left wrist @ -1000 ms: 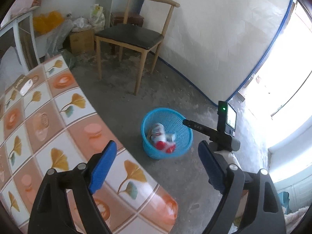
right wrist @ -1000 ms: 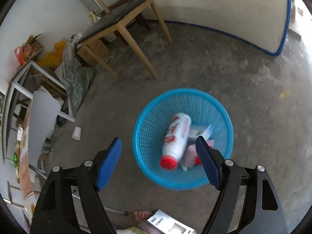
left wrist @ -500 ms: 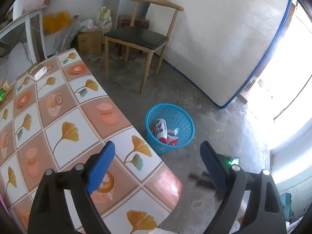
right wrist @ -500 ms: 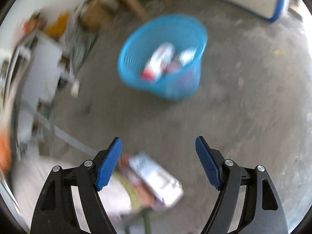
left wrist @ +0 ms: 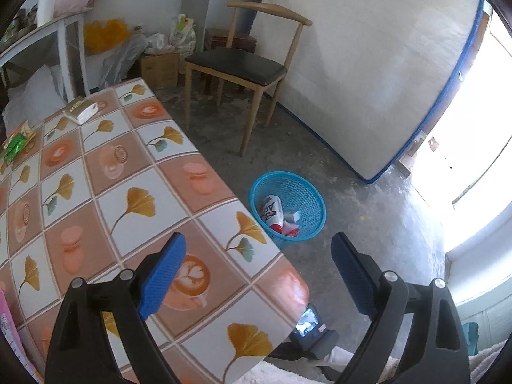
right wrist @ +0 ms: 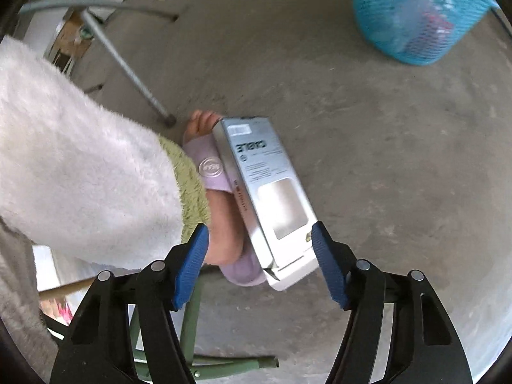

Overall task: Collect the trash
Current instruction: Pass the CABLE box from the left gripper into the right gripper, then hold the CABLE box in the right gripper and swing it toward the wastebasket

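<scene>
On the floor beside the person's slippered foot (right wrist: 220, 172): one flat carton (right wrist: 268, 198), grey and white, printed face up, its long edge leaning against the slipper. Judged light, thin-walled, stiff along its length but easily crushed across the face; the coating looks smooth and may slip. Best hold, as a judgement: across the narrow width near the lower end, one pad on each long edge.

Items, left to right:

1. Fleece sleeve (right wrist: 80, 160), one, white with green cuff, covering the left of the right wrist view.
2. Right claw (right wrist: 259, 260), one. Its jaws have just been closing, but the pads do not yet press: the carton's lower end lies between them, the right pad just beside its corner, the left pad apart from it over the foot.
3. Basket (right wrist: 412, 9), one, blue mesh, well apart from the carton at upper right. It holds one white bottle (left wrist: 272, 211) with a red cap and a few smaller scraps, number unclear.

Left wrist view, left to right:

4. Counter (left wrist: 105, 172), one, tiled-pattern cloth; two small packets at its far edge.
5. Left claw (left wrist: 254, 275), one, spread wide, nothing between the pads, above the counter's corner.
6. Chair (left wrist: 243, 67), one, wooden, dark seat.
</scene>
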`<state>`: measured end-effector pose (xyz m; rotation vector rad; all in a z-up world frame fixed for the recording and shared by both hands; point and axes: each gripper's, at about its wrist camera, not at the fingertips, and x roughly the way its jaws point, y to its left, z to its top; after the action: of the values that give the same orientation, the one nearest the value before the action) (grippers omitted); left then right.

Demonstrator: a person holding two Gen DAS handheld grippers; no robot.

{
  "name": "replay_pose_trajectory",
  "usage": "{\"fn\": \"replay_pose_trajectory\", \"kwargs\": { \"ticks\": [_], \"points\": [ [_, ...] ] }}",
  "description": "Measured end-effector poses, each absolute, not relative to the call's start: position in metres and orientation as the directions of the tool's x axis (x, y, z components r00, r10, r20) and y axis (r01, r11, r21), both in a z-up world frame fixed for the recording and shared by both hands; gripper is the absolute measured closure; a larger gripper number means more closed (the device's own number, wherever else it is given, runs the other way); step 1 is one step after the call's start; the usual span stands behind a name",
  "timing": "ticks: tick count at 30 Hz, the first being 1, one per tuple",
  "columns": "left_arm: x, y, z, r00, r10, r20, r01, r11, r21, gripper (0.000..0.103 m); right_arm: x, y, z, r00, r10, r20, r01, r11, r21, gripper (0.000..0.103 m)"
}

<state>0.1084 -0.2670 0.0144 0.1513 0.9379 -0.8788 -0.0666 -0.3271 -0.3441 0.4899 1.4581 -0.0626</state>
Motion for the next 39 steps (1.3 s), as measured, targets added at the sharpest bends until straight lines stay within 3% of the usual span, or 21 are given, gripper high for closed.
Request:
{"fn": "replay_pose_trajectory", "kwargs": {
  "ticks": [12,23,28,39],
  "points": [
    [0.128,-0.257,0.004,0.285,-0.556,-0.780,0.667,0.700,-0.255,0.013,-0.059,-0.311,-0.408,-0.018,0.285,-0.958,0.266,0.925,0.270,0.044],
    [0.135,-0.259,-0.004,0.281,-0.531,-0.799,0.652,0.717,-0.247,0.013,-0.052,-0.309,-0.449,-0.074,0.288,-0.955,0.277,0.926,0.257,0.055],
    [0.135,-0.261,-0.004,0.284,-0.525,-0.802,0.657,0.716,-0.236,0.013,-0.054,-0.317,-0.457,-0.060,0.299,-0.952,0.297,0.916,0.269,0.057],
    [0.132,-0.267,-0.006,0.268,-0.534,-0.802,0.669,0.702,-0.244,0.013,-0.064,-0.362,-0.433,0.073,0.259,-0.963,0.431,0.863,0.264,0.077]
  ]
}}
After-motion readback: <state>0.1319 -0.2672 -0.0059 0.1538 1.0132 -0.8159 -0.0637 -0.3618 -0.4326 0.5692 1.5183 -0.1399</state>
